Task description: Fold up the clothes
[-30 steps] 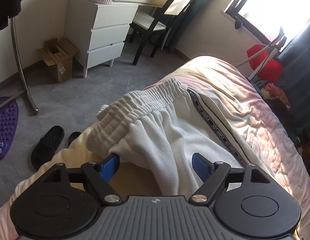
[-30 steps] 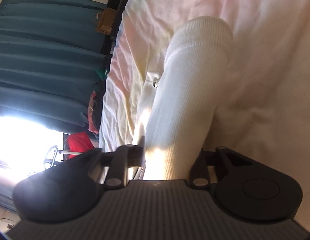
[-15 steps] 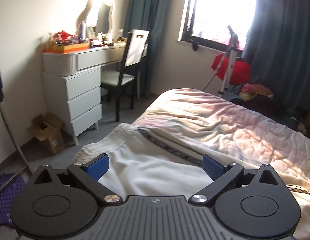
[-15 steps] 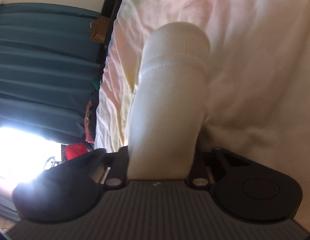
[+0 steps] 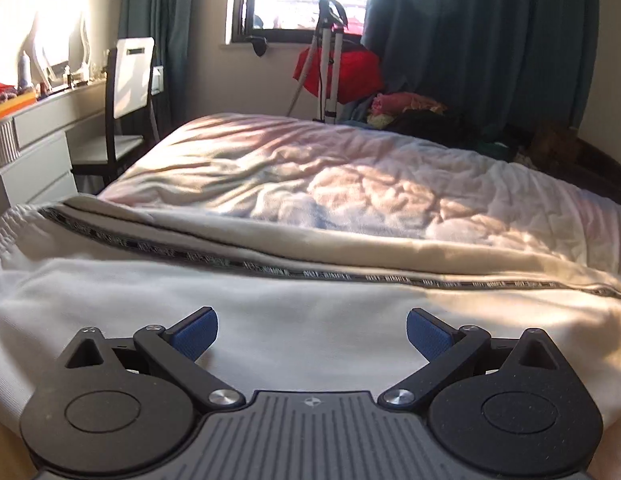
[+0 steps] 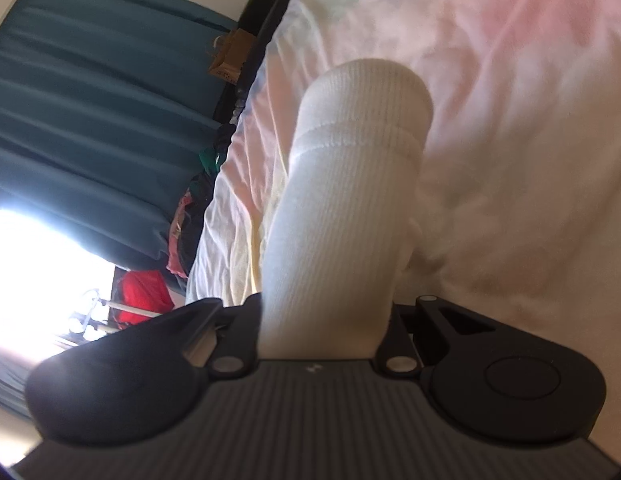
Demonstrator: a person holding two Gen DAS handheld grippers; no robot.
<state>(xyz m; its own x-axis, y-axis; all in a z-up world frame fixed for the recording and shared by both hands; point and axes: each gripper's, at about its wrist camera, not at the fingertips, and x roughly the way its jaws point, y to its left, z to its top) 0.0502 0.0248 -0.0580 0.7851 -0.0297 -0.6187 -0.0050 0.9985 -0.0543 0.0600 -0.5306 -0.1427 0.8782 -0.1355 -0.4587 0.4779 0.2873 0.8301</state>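
Note:
White sweatpants (image 5: 294, 320) with a black lettered side stripe (image 5: 270, 268) lie flat along the near edge of the bed (image 5: 350, 184) in the left wrist view. My left gripper (image 5: 310, 334) is open and empty, low over the pants, blue pads (image 5: 194, 332) spread wide. My right gripper (image 6: 326, 304) is shut on the ribbed white cuff (image 6: 350, 184) of the pants, which stands out between its fingers above the bed cover (image 6: 510, 120). Its fingertips are hidden by the cloth.
A chair (image 5: 130, 92) and white dresser (image 5: 26, 160) stand left of the bed. A tripod (image 5: 326, 60), red bag (image 5: 342, 72) and clothes pile (image 5: 410, 112) sit by the window and dark curtains (image 5: 490, 40) at the far side.
My left gripper let go of the bunched waistband and swung up and right. The pants now lie spread flat. My right gripper keeps its hold on the cuff and has shifted slightly.

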